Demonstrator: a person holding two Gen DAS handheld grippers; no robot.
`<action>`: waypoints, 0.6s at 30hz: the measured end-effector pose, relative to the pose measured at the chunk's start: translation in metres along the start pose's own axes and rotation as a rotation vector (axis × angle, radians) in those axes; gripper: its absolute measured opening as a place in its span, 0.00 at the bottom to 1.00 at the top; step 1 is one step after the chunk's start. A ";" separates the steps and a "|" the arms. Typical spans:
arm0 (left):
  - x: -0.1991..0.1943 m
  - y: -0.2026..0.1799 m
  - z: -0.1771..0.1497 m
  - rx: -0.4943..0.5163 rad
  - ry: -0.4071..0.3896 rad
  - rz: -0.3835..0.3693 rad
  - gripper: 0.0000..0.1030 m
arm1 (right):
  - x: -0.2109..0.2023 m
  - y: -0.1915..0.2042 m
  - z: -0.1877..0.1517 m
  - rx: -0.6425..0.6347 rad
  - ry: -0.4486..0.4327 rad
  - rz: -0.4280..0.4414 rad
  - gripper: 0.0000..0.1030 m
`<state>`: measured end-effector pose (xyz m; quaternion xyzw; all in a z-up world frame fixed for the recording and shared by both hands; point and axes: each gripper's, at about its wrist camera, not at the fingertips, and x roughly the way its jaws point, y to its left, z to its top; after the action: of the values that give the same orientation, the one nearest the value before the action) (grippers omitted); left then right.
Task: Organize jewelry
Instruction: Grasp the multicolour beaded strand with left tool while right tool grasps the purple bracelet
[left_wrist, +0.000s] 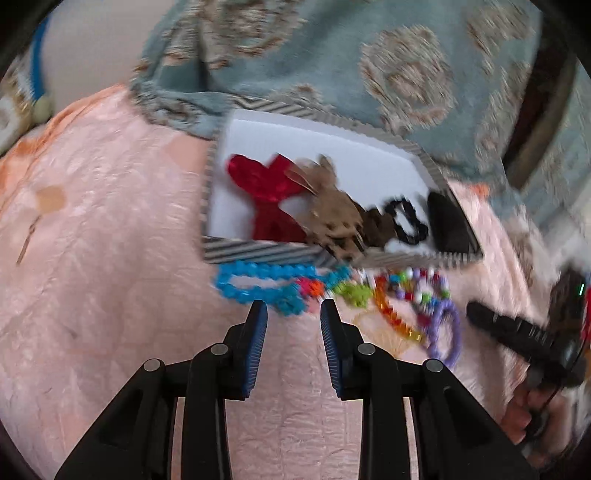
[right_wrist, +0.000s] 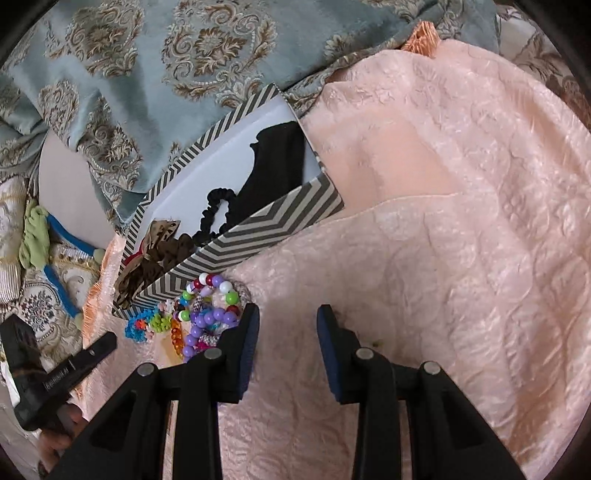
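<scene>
The left gripper (left_wrist: 294, 306) hung with its jaws apart and nothing between them, pointing down at a pink quilted bedspread (left_wrist: 110, 258). Just beyond its fingertips lay a heap of jewelry: a blue bead bracelet (left_wrist: 258, 284) nearest the left finger, then orange beads (left_wrist: 397, 317) and a purple bead bracelet (left_wrist: 443, 332) off to the right of the right finger. Beyond the beads stood a chevron-striped box (left_wrist: 258, 254) holding a red bow (left_wrist: 271, 195), a brown bow (left_wrist: 332, 210) and a black scrunchie (left_wrist: 406, 221).

The right gripper (right_wrist: 287, 312) also stood open and empty over the bedspread, with the multicoloured beads (right_wrist: 207, 306) touching or just beside the outer side of its left finger. No readable writing showed; a printed mark on the other gripper's finger (right_wrist: 85, 360) was too small to read.
</scene>
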<state>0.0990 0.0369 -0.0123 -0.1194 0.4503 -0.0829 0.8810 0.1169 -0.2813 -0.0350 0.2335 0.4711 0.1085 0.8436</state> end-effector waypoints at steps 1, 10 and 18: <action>0.002 -0.004 0.000 0.025 -0.001 -0.009 0.11 | 0.001 0.001 0.000 -0.004 0.000 -0.001 0.34; 0.025 -0.010 0.005 0.081 0.005 0.015 0.11 | 0.002 0.003 0.001 -0.008 -0.002 0.011 0.39; 0.024 -0.020 -0.004 0.134 -0.004 0.042 0.00 | 0.002 0.002 0.002 -0.013 -0.004 0.017 0.40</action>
<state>0.1088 0.0109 -0.0273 -0.0509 0.4442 -0.0939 0.8895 0.1196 -0.2787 -0.0349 0.2324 0.4669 0.1182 0.8450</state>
